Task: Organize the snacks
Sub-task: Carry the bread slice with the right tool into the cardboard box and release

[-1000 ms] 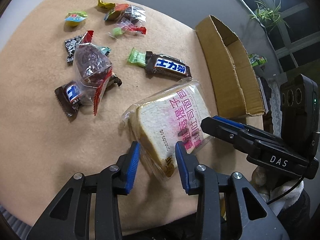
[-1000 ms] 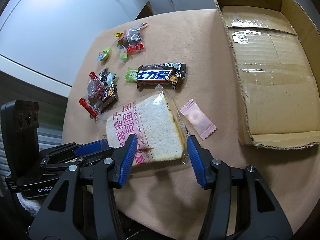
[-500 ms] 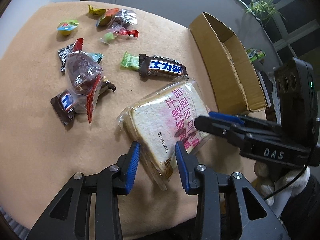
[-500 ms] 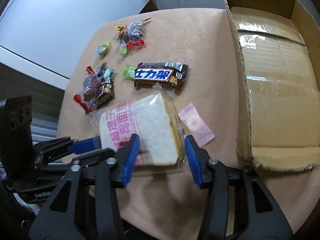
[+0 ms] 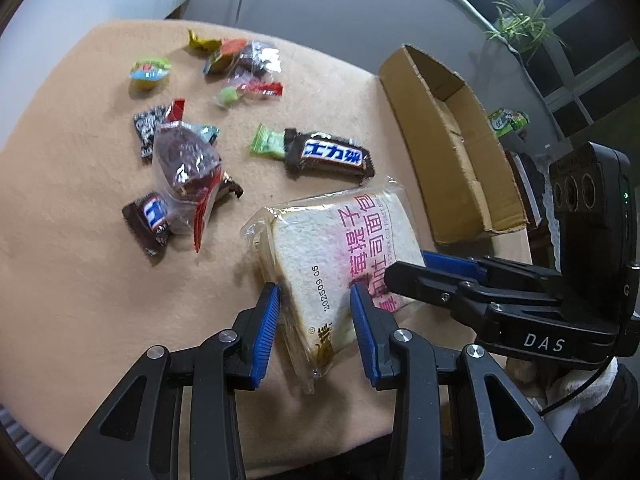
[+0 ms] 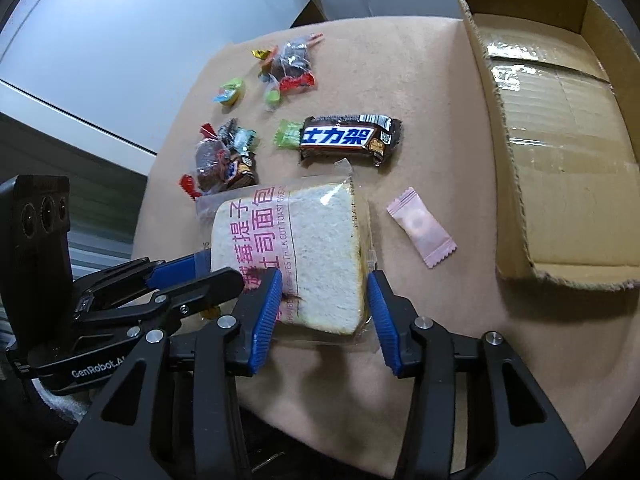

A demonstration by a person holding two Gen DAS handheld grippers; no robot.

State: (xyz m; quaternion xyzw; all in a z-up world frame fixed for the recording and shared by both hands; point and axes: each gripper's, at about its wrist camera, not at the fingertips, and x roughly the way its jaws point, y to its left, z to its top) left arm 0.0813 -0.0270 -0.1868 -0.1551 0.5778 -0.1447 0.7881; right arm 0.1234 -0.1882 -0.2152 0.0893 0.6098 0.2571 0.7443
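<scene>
**Bread packet on a tan-covered table**

A tan cloth covers the table (image 5: 72,264), grey wall behind. The bread packet (image 6: 296,256) lies near the cardboard box (image 6: 568,184). The left hand-held gripper (image 5: 316,320) and right hand-held gripper (image 6: 324,304) both straddle the packet; whether they pinch it, I cannot tell.

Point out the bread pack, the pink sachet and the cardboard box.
bread pack (image 6: 304,248): right wrist view, on the white face of the slice.
pink sachet (image 6: 421,227): right wrist view, on its flat middle.
cardboard box (image 6: 560,176): right wrist view, on the bare inner floor.
</scene>
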